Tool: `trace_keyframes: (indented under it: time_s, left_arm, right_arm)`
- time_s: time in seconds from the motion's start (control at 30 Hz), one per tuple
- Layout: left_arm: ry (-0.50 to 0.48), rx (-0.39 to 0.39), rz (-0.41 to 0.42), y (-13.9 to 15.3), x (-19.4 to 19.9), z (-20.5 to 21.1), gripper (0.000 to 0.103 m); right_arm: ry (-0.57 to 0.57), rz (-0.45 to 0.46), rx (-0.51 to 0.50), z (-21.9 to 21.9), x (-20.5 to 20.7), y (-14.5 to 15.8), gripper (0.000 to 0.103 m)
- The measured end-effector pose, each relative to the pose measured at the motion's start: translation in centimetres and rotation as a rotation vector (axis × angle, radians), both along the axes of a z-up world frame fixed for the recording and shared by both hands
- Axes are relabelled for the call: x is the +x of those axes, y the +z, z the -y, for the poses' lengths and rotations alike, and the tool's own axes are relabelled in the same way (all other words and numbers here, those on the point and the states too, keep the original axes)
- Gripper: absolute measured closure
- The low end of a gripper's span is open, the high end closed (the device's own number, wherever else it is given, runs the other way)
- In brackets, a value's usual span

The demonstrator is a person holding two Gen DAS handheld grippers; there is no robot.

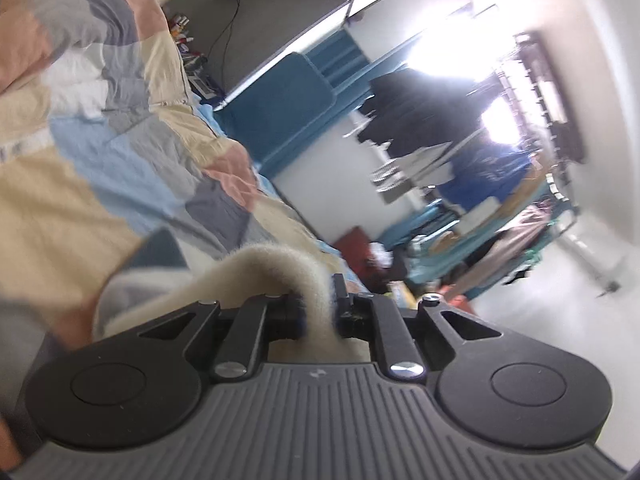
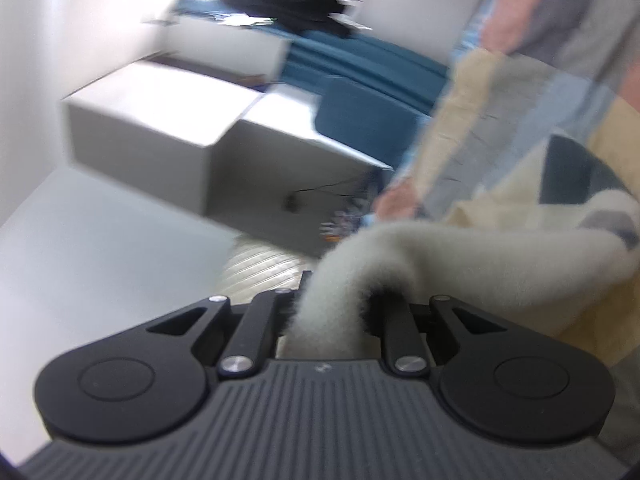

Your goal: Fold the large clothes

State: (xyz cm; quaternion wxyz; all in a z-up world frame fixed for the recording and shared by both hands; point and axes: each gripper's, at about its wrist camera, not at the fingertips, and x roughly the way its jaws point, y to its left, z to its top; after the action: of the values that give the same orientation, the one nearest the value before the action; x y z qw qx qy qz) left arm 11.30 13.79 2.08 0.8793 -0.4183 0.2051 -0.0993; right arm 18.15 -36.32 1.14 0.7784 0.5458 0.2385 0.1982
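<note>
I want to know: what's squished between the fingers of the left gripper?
A fold of the fuzzy cream garment, seen in the left wrist view. The left gripper is shut on it.

Patchwork quilt [image 1: 120, 128] in beige, pink, grey and light blue covers the bed, rumpled. Teal headboard [image 1: 292, 100] behind it, against the wall. Dark clothes [image 1: 408, 120] hang by a bright window [image 1: 448, 48]. Cluttered rack [image 1: 500, 200] further back, blurred. A cable [image 1: 226, 28] runs down the grey wall. White boxes [image 2: 160, 128] sit beside a teal cushion [image 2: 364, 120], with a ribbed cream panel [image 2: 260, 272] near them.
</note>
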Motion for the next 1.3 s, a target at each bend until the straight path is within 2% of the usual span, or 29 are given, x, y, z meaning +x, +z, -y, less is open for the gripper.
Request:
trace_keyframes:
  time_s: [0.13, 0.27, 0.43, 0.57, 0.67, 0.83, 0.9, 1.07, 1.1, 1.17, 1.2, 1.23, 1.27, 1.3]
  left_arm:
    - [0.002, 0.069, -0.059, -1.1, 8.2, 0.4, 0.089]
    - [0.001, 0.148, -0.127, -3.7, 15.3, 1.0, 0.089]
    - [-0.006, 0.165, -0.210, -9.3, 22.5, 0.4, 0.088]
    - [-0.014, 0.147, -0.255, -13.9, 27.3, -0.2, 0.088]
    - [-0.024, 0.193, -0.280, -16.4, 30.1, -0.1, 0.088]
    - [-0.027, 0.182, -0.313, -19.2, 33.2, -0.4, 0.087]
    - [-0.033, 0.196, -0.316, -19.6, 33.6, -0.3, 0.087]
    - [-0.044, 0.210, -0.294, -19.1, 32.8, -0.1, 0.086]
    - [-0.052, 0.223, -0.290, -18.8, 32.5, 0.2, 0.084]
    - [-0.078, 0.248, -0.275, -18.1, 32.0, 0.6, 0.070]
    - [-0.095, 0.256, -0.263, -17.6, 31.6, 0.8, 0.051]
    - [-0.108, 0.260, -0.243, -17.0, 31.0, 1.0, 0.038]
    - [-0.119, 0.267, -0.219, -16.4, 30.4, 1.2, 0.035]
    - [-0.126, 0.282, -0.204, -15.8, 29.6, 1.5, 0.034]
  right_arm:
    - [-0.071, -0.089, -0.045, -0.5, 7.0, -1.1, 0.084]
    - [-0.133, -0.165, -0.101, -1.1, 12.2, -3.7, 0.084]
    - [-0.147, -0.196, -0.131, -1.7, 16.5, -9.2, 0.084]
    - [-0.126, -0.225, -0.227, -2.0, 19.6, -13.2, 0.084]
    - [-0.112, -0.218, -0.242, -2.0, 21.9, -15.2, 0.084]
    - [-0.112, -0.193, -0.314, -2.9, 24.5, -17.7, 0.084]
    - [-0.113, -0.204, -0.308, -2.9, 25.2, -18.7, 0.085]
    - [-0.106, -0.194, -0.295, -2.6, 25.1, -18.6, 0.085]
    - [-0.103, -0.191, -0.295, -2.6, 25.0, -18.6, 0.084]
    - [-0.082, -0.184, -0.311, -2.9, 24.9, -18.1, 0.080]
    - [-0.063, -0.177, -0.323, -3.1, 24.9, -17.7, 0.073]
    - [-0.048, -0.163, -0.331, -3.4, 24.6, -17.3, 0.060]
    - [-0.037, -0.144, -0.335, -3.6, 24.3, -16.7, 0.051]
    - [-0.026, -0.119, -0.346, -4.0, 23.8, -16.0, 0.035]
